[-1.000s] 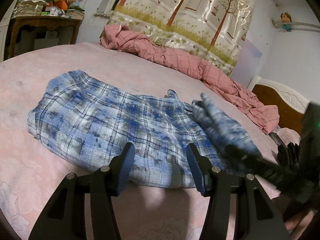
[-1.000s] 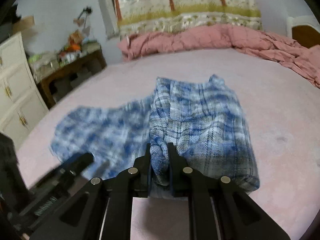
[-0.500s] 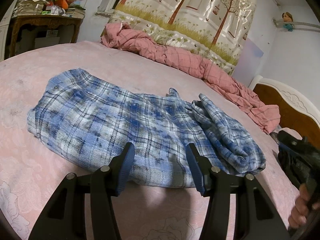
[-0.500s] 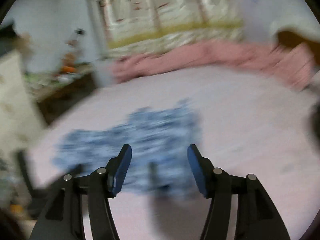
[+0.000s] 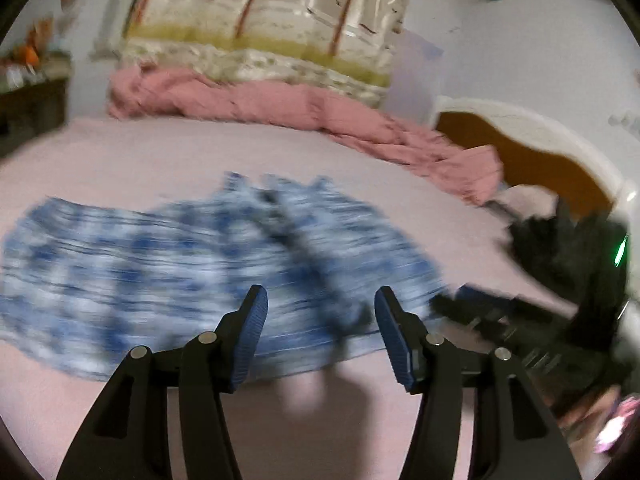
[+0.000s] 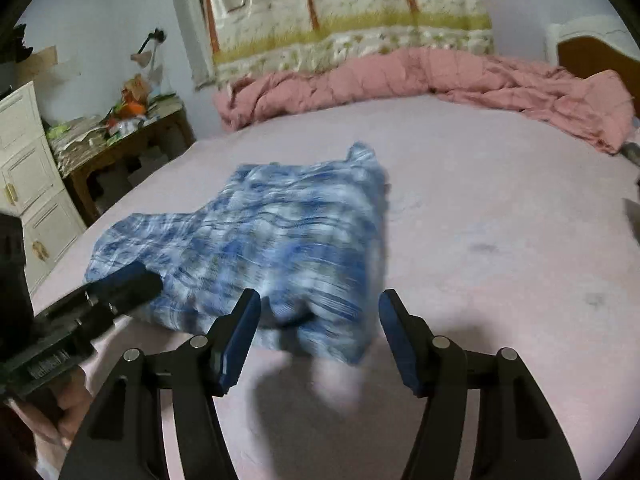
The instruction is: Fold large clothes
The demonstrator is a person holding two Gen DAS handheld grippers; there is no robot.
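Here, a blue plaid garment (image 5: 192,264) lies spread on the pink bed (image 5: 160,152), which serves as the landmark for all positions; the cloth is smeared by motion blur in both views, so its pattern and folds are hard to read. At the left side of the bed stands a white cabinet (image 6: 28,184), and next to it a wooden counter (image 6: 132,140) piled with papers and small items. In the right wrist view the left tool (image 6: 116,292) reaches in from the left, its tip over the near left edge of the garment. In its own view the left tool (image 5: 320,328) has its two blue-padded fingers (image 5: 250,336) spread wide and grips nothing; the near edge of the garment lies just beyond them. The right tool (image 6: 318,332) is likewise spread apart and empty, with the bunched near corner of the garment (image 6: 280,248) showing between its fingers (image 6: 238,340). Along the far edge of the bed runs a rumpled pink quilt (image 6: 420,76), and behind it hangs a curtain (image 6: 340,8) printed with trees. At the right end of the bed stands a brown headboard (image 5: 532,160) with a white frame.
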